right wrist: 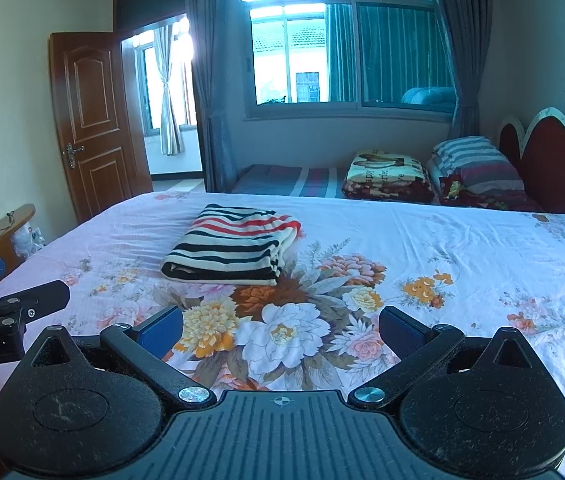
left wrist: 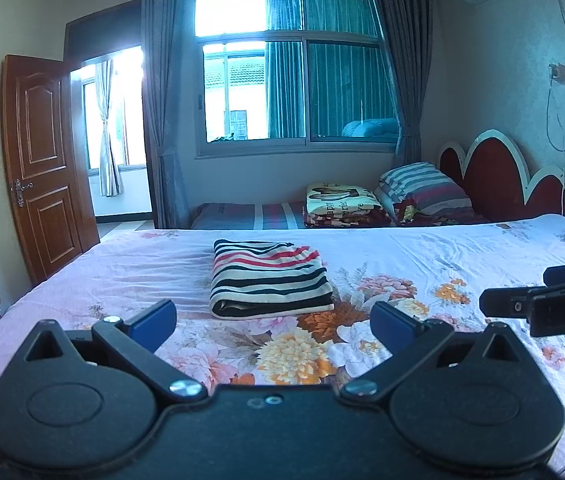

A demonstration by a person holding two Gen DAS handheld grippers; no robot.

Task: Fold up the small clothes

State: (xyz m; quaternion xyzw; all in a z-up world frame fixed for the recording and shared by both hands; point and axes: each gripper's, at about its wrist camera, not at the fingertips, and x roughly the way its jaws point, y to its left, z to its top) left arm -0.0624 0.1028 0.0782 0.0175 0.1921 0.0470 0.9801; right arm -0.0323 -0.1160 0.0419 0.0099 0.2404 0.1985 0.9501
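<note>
Both claws hang low over the near edge of the bed, empty. Left claw (left wrist: 274, 320) has its blue-padded fingers spread wide apart, with nothing between them but flowered sheet. Right claw (right wrist: 280, 330) is spread just as wide over the large flower print; in the left wrist view only part of it pokes in from the right edge, cut off by the frame.

Ahead of both, well apart from the fingers, a folded striped garment (left wrist: 268, 280) lies flat on the bed (left wrist: 442, 248), towards the middle of the floral sheet. It is a compact rectangle in black, cream and red stripes. Its rolled fold edge faces the claws, and its stripes run crosswise, parallel to that edge. The looser layered edges show on its right side in the right wrist view (right wrist: 230, 244). What kind of garment it is cannot be told from the fold.

Beyond the bed sit a folded blanket (left wrist: 342, 200), a striped pillow (left wrist: 422, 184) and a red scalloped headboard (left wrist: 502, 176).
</note>
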